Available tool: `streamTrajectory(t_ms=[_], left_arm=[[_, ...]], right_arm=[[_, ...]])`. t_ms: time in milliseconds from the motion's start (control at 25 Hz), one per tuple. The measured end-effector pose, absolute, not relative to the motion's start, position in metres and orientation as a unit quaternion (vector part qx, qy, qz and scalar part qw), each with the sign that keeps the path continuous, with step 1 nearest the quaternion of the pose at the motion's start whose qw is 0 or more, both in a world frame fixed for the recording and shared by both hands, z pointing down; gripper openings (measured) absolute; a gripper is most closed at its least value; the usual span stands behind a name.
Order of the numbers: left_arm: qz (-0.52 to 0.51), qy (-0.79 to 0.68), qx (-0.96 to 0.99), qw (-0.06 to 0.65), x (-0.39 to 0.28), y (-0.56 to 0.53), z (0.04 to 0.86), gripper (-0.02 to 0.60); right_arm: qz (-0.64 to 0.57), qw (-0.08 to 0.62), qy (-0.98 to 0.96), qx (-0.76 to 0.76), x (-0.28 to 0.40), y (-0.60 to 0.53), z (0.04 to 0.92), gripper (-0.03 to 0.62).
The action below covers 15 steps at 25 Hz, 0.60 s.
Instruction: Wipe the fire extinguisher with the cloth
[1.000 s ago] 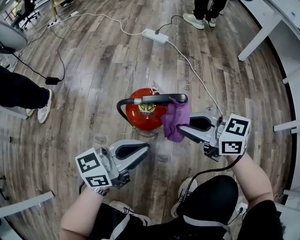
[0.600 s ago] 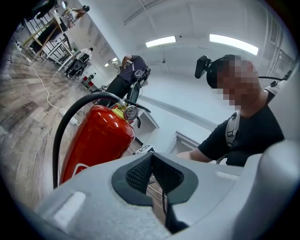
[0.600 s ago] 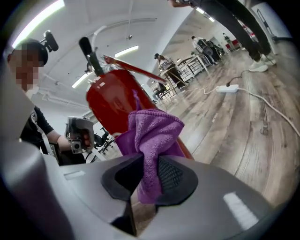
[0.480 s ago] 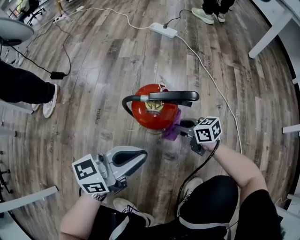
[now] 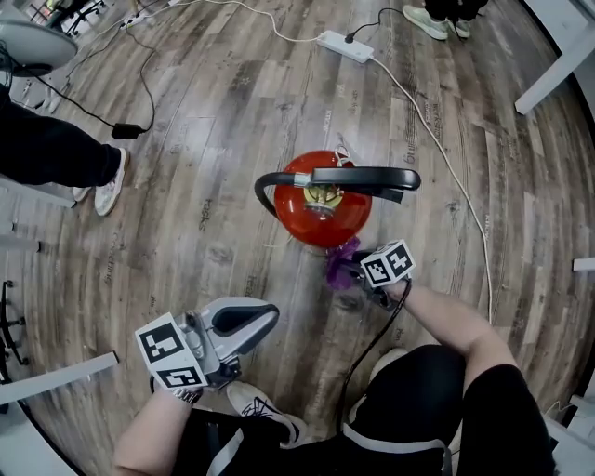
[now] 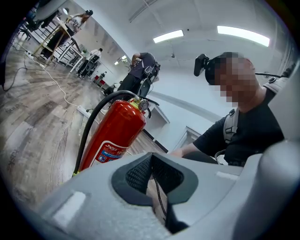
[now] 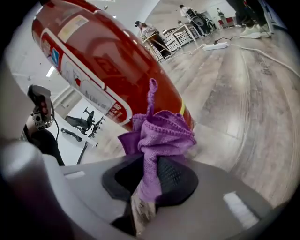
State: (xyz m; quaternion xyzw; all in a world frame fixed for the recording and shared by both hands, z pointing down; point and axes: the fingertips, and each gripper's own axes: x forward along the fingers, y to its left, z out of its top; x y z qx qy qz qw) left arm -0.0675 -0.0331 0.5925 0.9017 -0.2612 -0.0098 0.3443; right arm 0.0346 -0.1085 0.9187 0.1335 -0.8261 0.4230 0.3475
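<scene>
A red fire extinguisher (image 5: 321, 209) stands upright on the wood floor, with a black handle (image 5: 363, 178) and a black hose (image 5: 265, 186) on top. My right gripper (image 5: 346, 271) is low beside the cylinder's near right side, shut on a purple cloth (image 5: 340, 262). In the right gripper view the purple cloth (image 7: 159, 136) bunches out of the jaws against the lower red body (image 7: 117, 70). My left gripper (image 5: 256, 321) hangs apart at the lower left, shut and holding nothing. In the left gripper view the extinguisher (image 6: 117, 133) stands ahead of it.
A white power strip (image 5: 344, 46) and its cable (image 5: 437, 149) lie on the floor beyond and to the right of the extinguisher. A person's leg and shoe (image 5: 107, 181) stand at the left, more feet (image 5: 435, 19) at the top. White desk legs (image 5: 553, 65) are at the upper right.
My right gripper has dropped with the cloth from the extinguisher's top down its near right side toward the floor. The left gripper has sunk a little at the lower left.
</scene>
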Motion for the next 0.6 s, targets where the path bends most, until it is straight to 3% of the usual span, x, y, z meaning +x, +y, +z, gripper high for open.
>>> streamTrajectory(t_ms=[200,600], left_arm=[[-0.026,-0.255,0.905,0.340,-0.063,-0.044,0.584,-0.003],[-0.029,-0.219,0.924,0.314,-0.038,-0.061,0.571,-0.003]], right_arm=[[0.445,0.294,-0.837,0.123,0.036,-0.109,0.857,0.074],[0.395,0.172,-0.901,0.052,0.020,-0.101,0.623,0.074]])
